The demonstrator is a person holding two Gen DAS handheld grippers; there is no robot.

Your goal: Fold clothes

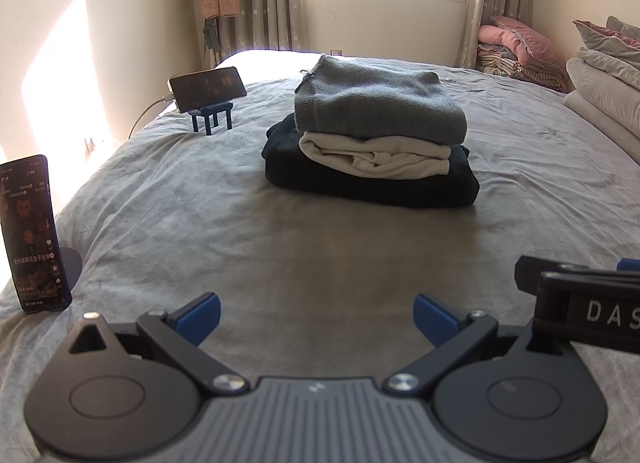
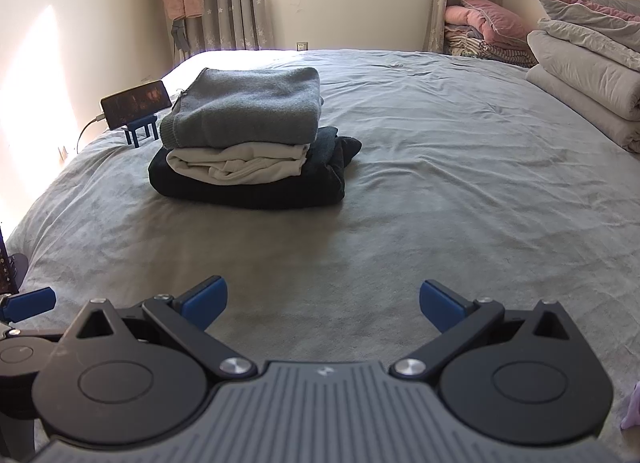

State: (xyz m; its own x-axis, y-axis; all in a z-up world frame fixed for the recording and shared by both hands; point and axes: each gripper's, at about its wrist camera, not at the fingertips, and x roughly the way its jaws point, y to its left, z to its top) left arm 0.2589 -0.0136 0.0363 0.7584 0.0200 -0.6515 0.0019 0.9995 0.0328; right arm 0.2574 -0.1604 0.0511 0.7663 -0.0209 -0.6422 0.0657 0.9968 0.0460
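A stack of three folded clothes sits on the grey bed: a grey sweater (image 1: 376, 103) (image 2: 248, 105) on top, a cream garment (image 1: 376, 161) (image 2: 240, 167) in the middle, a dark navy one (image 1: 360, 183) (image 2: 248, 191) at the bottom. My left gripper (image 1: 316, 319) is open and empty, low over the bedsheet, well short of the stack. My right gripper (image 2: 322, 307) is open and empty too, beside the left one. Part of the right gripper's body shows at the right edge of the left wrist view (image 1: 580, 303).
A phone on a blue stand (image 1: 208, 89) (image 2: 136, 103) sits left of the stack, cable attached. Another phone (image 1: 34, 235) stands upright at the bed's left edge. Folded grey quilts (image 2: 584, 75) lie at the right. A lilac cloth scrap (image 2: 632, 407) shows bottom right.
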